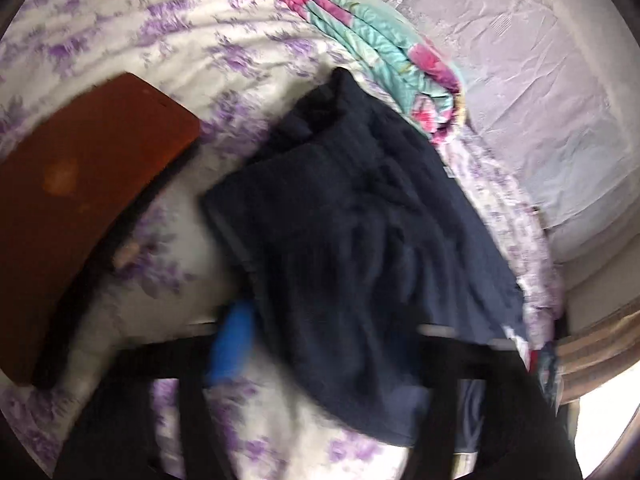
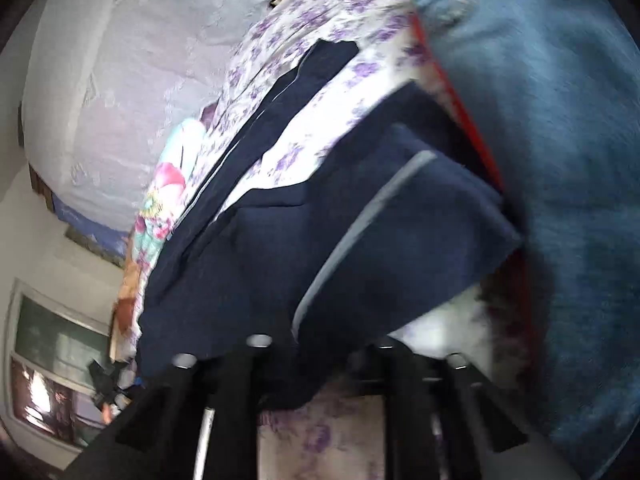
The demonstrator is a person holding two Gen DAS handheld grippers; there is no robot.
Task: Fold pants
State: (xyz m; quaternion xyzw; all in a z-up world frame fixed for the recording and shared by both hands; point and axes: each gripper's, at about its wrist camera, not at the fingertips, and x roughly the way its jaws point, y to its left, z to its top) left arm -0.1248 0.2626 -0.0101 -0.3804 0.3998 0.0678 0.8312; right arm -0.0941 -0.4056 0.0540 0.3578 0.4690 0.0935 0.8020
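Bed, purple-flowered sheet (image 1: 192, 40). Navy pants (image 1: 360, 240) bunched mid-bed beside folded quilt (image 1: 376, 52) (frames blurred). Left gripper (image 1: 320, 364) and right gripper (image 2: 320, 364) hold fabric; finger state can't be told. Mid-fold, apparently; next needs laying flat.

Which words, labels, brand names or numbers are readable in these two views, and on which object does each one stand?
None can be read.
Dark navy pants: a small pale tag at their edge, too small and blurred.
White bedsheet with purple flowers: pattern only, no text.
Brown wooden board: no lettering visible.
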